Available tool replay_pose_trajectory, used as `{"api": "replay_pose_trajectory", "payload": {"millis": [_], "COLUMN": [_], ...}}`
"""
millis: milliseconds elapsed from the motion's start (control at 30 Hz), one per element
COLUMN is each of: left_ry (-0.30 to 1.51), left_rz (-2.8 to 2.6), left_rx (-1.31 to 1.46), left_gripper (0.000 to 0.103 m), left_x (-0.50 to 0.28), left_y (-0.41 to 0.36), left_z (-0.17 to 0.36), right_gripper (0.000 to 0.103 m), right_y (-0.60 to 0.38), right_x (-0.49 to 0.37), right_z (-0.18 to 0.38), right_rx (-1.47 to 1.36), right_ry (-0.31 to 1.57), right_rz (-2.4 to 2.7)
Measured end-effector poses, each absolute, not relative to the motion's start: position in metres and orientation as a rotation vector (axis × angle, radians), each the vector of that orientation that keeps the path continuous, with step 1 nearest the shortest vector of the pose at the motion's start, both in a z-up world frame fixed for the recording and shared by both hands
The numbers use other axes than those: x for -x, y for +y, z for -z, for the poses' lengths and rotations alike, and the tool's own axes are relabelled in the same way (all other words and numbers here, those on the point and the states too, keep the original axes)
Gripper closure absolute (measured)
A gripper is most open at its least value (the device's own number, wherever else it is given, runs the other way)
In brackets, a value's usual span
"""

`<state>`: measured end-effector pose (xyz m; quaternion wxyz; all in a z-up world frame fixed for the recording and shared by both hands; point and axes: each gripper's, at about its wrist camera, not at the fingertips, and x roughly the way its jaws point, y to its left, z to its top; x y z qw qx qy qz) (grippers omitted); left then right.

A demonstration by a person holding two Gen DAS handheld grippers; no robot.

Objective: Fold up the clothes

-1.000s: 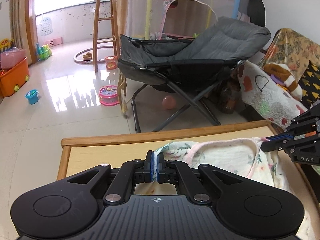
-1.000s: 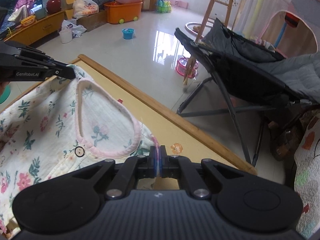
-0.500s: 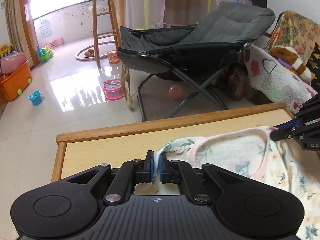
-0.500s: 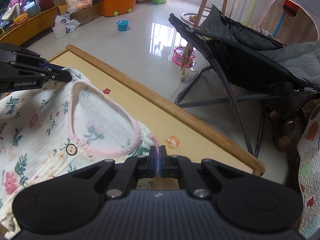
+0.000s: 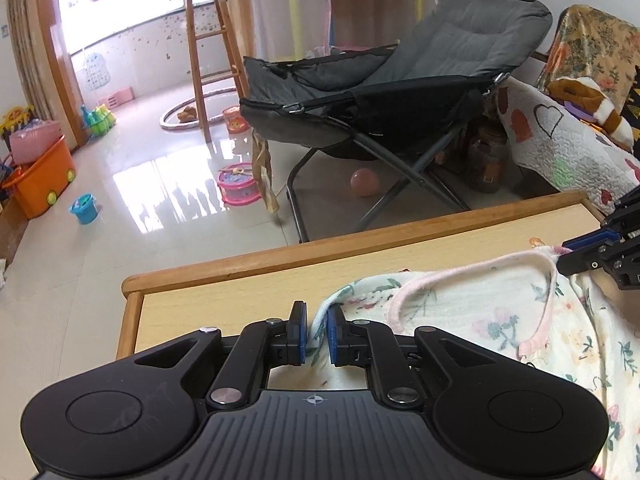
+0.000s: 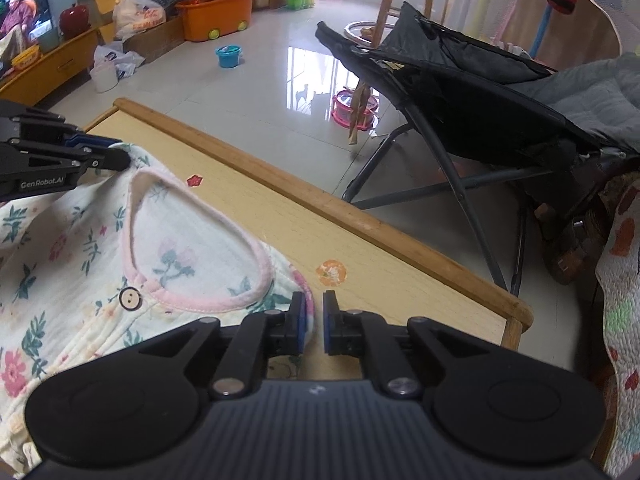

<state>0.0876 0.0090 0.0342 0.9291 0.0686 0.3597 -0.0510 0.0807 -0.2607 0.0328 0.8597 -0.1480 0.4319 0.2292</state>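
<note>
Left gripper (image 5: 316, 334) slightly parted, floral baby top's (image 5: 460, 320) shoulder edge loose between its blue pads, right gripper (image 6: 314, 326) likewise slightly parted, gripping nothing, pink-trimmed shoulder just left of its fingers, garment flat on wooden table (image 6: 384, 248) between both.

The white brand name "GenRobot.AI" can be read on the black side of the left gripper (image 6: 116, 156) in the right wrist view, and no other text is legible.
</note>
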Motion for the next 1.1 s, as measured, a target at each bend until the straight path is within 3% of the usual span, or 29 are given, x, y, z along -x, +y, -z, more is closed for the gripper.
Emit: {"api": "replay_pose_trajectory", "payload": {"millis": [100, 167, 600, 867, 1100], "left_ry": [0.723, 0.712, 0.768, 0.949, 0.988], "left_rz": [0.064, 0.046, 0.055, 0.057, 0.094], "left_rx": [-0.143, -0.130, -0.049, 0.224, 0.387], "left_gripper": [0.057, 0.050, 0.048, 0.048, 0.048], "left_x": [-0.087, -0.087, -0.089, -0.103, -0.095], "left_y": [0.012, 0.014, 0.023, 0.053, 0.069], "left_z": [-0.038, -0.041, -0.050, -0.040, -0.039], "right_gripper": [0.095, 0.094, 0.084, 0.083, 0.082], "right_y": [-0.261, -0.262, -0.283, -0.273, -0.287], "right_x": [-0.082, -0.084, -0.106, -0.106, -0.111], "right_z": [-0.030, -0.030, -0.035, -0.041, -0.052], "right_rx": [0.307, 0.300, 0.083, 0.148, 0.051], "right_ry": [0.910, 0.912, 0.968, 0.958, 0.936], "right_rz": [-0.470, -0.467, -0.416, -0.392, -0.309]}}
